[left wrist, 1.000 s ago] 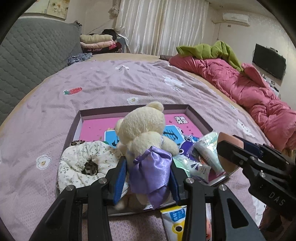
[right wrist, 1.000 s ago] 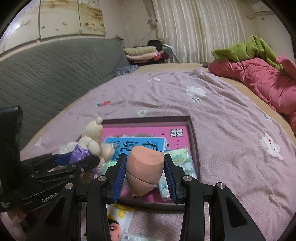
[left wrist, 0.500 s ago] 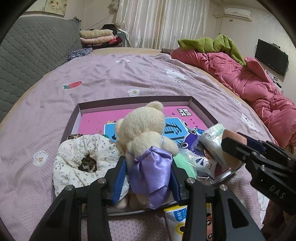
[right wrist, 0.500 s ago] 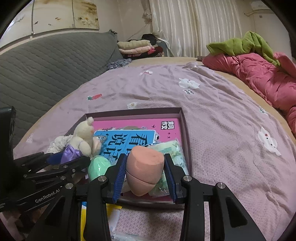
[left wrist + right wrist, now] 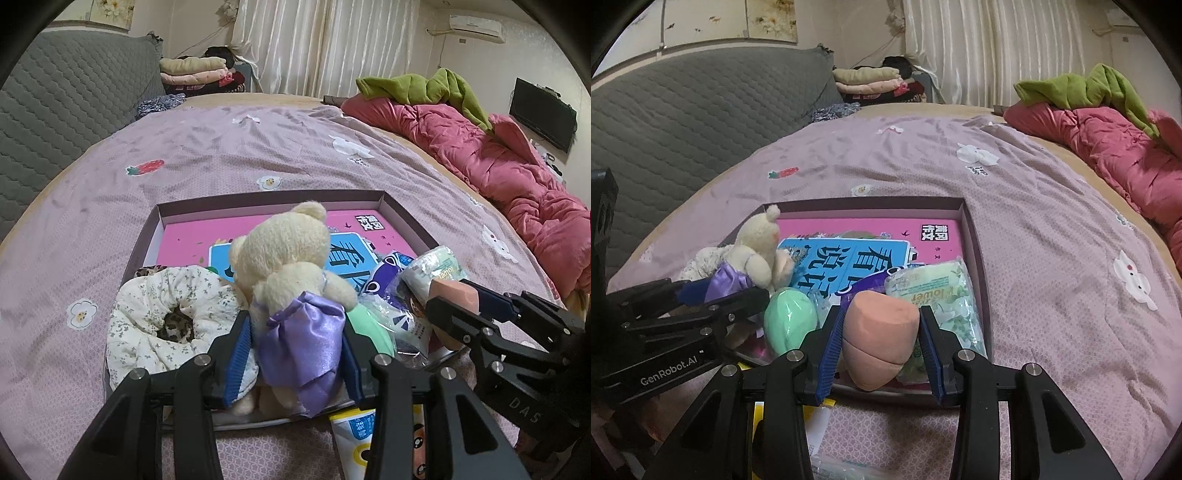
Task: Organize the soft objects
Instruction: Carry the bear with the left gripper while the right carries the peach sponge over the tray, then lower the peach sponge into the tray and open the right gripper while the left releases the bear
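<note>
Over the box on the bed, left tongs grip the bear by its purple dress, right tongs clamp a peach sponge.

Bedroom backdrop
A red quilt under a green garment lies far right; folded clothes sit far left beside white curtains; grey headboard left.
</note>
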`<state>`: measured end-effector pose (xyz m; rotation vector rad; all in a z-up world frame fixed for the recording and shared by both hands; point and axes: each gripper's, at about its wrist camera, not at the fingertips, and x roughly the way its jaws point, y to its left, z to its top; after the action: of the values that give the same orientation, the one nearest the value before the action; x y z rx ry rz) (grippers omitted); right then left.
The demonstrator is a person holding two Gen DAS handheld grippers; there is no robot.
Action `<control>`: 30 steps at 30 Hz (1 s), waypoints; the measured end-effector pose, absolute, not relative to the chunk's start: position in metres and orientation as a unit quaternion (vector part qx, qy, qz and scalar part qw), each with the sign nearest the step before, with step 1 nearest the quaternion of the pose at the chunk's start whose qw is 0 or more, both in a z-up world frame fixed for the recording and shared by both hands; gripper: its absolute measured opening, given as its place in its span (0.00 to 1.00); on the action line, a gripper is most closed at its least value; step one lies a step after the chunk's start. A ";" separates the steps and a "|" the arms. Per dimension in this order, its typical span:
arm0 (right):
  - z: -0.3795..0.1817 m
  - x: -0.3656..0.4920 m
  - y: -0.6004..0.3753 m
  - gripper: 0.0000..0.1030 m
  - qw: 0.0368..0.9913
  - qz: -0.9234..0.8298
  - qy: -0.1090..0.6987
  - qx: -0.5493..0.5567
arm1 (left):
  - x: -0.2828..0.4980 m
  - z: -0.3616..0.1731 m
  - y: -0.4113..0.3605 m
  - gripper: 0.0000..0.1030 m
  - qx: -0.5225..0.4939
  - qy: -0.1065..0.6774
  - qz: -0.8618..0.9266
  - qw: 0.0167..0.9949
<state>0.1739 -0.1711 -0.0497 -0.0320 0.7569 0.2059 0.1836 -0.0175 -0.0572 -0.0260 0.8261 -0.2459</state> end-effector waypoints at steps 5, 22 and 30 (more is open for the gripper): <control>-0.050 0.173 -0.169 0.41 0.924 0.102 0.368 -0.026 | 0.184 -0.058 -0.016 0.44 -0.012 0.402 -0.119 0.908; -0.050 0.168 -0.167 0.44 0.924 0.112 0.365 -0.036 | 0.183 -0.059 -0.016 0.45 -0.011 0.403 -0.118 0.908; -0.044 0.165 -0.168 0.55 0.926 0.116 0.358 -0.032 | 0.183 -0.059 -0.012 0.47 -0.018 0.402 -0.123 0.907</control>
<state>0.1646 -0.1676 -0.0442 -0.0666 0.7332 0.2374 0.1830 -0.0121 -0.0594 -0.0379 0.8308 -0.2545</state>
